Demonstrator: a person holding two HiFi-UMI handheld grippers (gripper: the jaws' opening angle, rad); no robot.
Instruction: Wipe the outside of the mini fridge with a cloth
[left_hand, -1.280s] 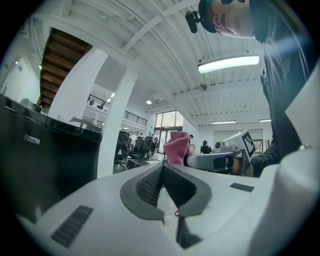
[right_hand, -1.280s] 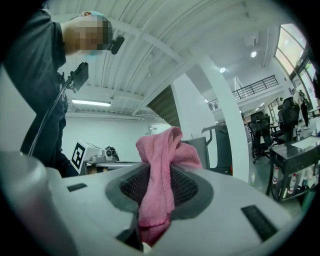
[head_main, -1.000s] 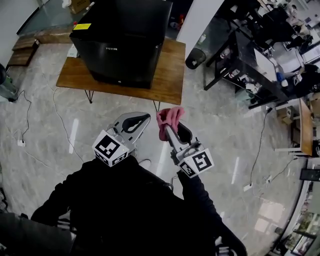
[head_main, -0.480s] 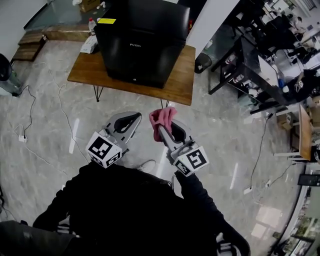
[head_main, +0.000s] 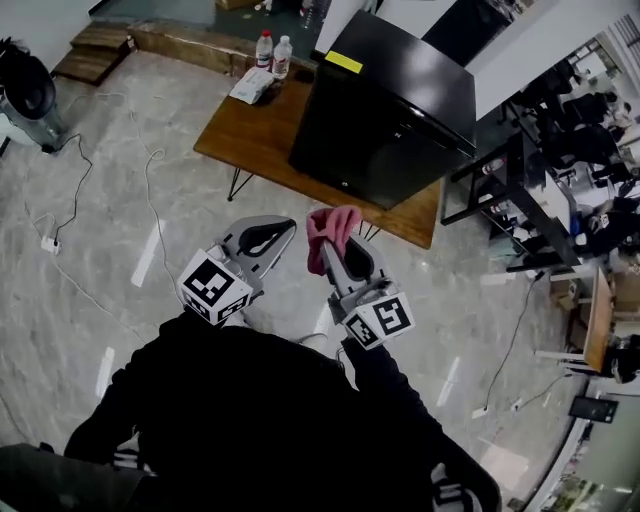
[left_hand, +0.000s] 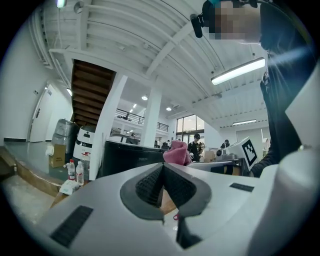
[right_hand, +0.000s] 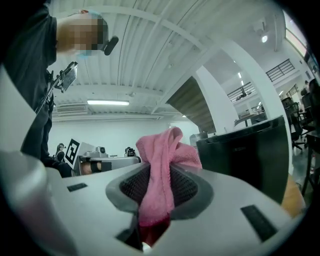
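The black mini fridge (head_main: 385, 110) stands on a low wooden table (head_main: 255, 140) ahead of me; it also shows in the left gripper view (left_hand: 130, 157) and the right gripper view (right_hand: 245, 155). A pink cloth (head_main: 330, 232) is clamped in my right gripper (head_main: 335, 245), bunched above the jaws (right_hand: 160, 170). That gripper is held in the air short of the fridge, over the floor. My left gripper (head_main: 262, 240) hovers beside it, jaws closed together with nothing between them (left_hand: 162, 182).
Two plastic bottles (head_main: 273, 50) and a small packet (head_main: 250, 88) sit at the table's far left end. Cables (head_main: 110, 180) trail across the marble floor at left. A black desk frame (head_main: 510, 190) stands to the right of the fridge.
The view has swung, so the fridge and table now sit up and to the right. Both grippers keep their pose, the right one still holding the cloth.
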